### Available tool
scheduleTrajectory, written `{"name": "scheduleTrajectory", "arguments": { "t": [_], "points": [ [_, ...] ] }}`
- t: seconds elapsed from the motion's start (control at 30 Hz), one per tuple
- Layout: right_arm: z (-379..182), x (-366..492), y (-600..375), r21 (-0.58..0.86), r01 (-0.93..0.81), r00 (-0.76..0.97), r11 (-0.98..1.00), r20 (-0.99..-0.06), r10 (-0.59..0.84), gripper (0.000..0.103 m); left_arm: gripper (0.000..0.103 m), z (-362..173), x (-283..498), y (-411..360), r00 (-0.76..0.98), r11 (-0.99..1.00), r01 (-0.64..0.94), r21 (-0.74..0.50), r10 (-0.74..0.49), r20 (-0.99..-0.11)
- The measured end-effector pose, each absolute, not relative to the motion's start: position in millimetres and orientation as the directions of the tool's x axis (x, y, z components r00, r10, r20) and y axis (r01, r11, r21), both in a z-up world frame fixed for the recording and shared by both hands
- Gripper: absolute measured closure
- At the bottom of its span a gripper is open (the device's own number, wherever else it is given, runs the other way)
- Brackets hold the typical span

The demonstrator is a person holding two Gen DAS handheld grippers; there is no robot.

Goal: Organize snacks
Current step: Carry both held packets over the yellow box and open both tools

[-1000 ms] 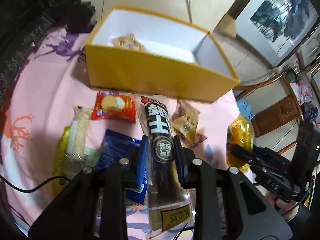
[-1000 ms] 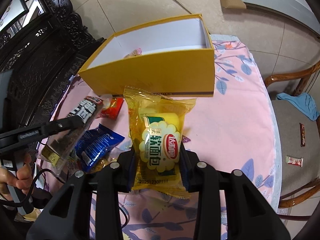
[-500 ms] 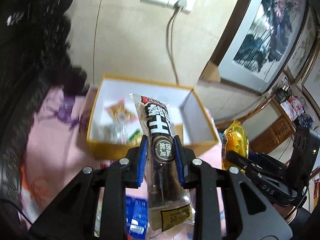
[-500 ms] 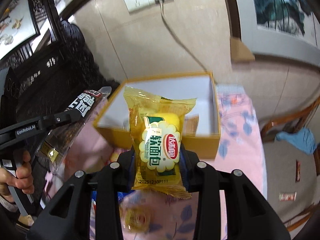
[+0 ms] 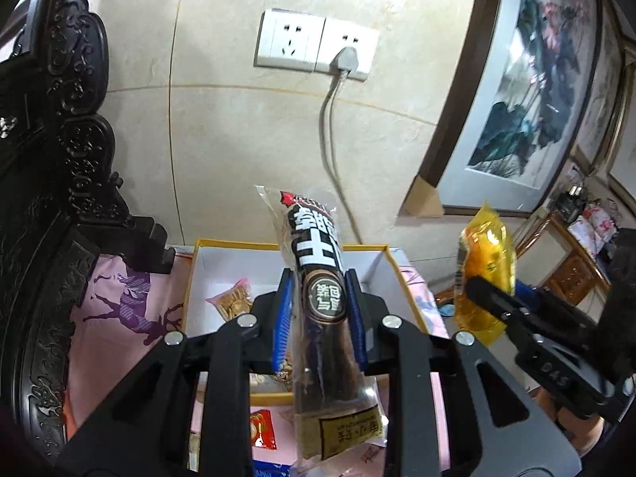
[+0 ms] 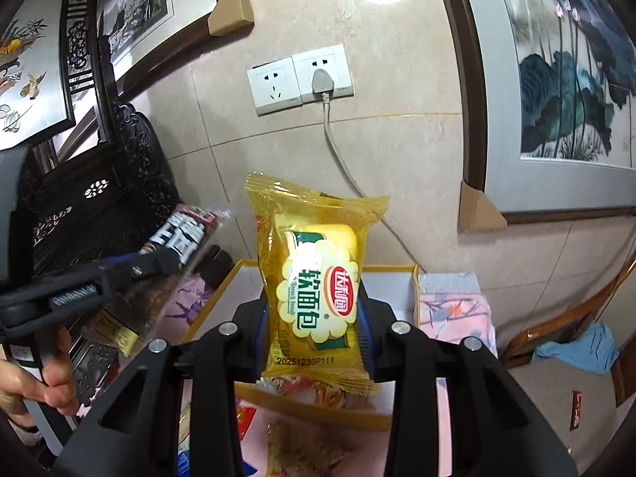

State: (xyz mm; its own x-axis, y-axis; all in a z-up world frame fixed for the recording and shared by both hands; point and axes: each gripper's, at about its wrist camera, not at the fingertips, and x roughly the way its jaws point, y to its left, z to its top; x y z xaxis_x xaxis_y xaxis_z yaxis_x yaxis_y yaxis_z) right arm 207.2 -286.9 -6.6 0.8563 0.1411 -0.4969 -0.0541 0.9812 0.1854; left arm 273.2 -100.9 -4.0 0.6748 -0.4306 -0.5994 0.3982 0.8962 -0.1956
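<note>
Left gripper [image 5: 320, 314]: fingers clamped on a long dark snack pack [image 5: 318, 278], held up over the yellow box [image 5: 190, 278]. Right gripper [image 6: 314, 318]: fingers clamped on a yellow bread packet [image 6: 314, 278], also above the box. Small wrapped snack [image 5: 232, 302] lies inside. Pink-clothed bench [image 5: 119, 318] underneath.

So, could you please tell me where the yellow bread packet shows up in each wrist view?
Left wrist: yellow bread packet at right edge, clamped in the right gripper.
Right wrist: centre, upright in the right gripper.
Shared landmark: wall socket with grey plug.
</note>
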Motion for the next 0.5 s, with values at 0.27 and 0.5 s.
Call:
{"name": "scheduleTrajectory", "arguments": {
  "t": [0.27, 0.5],
  "points": [
    [-18, 233, -284, 0.162, -0.048, 0.854, 0.986, -0.506, 0.125, 0.066, 0.077, -33, 307, -111, 0.657, 0.921, 0.349, -0.173, -0.372, -0.655],
    [-31, 251, -283, 0.154, -0.048, 0.842, 0.987, -0.526, 0.123, 0.066, 0.074, -46, 325, -113, 0.653, 0.93, 0.33, -0.163, -0.35, -0.672]
  ]
}}
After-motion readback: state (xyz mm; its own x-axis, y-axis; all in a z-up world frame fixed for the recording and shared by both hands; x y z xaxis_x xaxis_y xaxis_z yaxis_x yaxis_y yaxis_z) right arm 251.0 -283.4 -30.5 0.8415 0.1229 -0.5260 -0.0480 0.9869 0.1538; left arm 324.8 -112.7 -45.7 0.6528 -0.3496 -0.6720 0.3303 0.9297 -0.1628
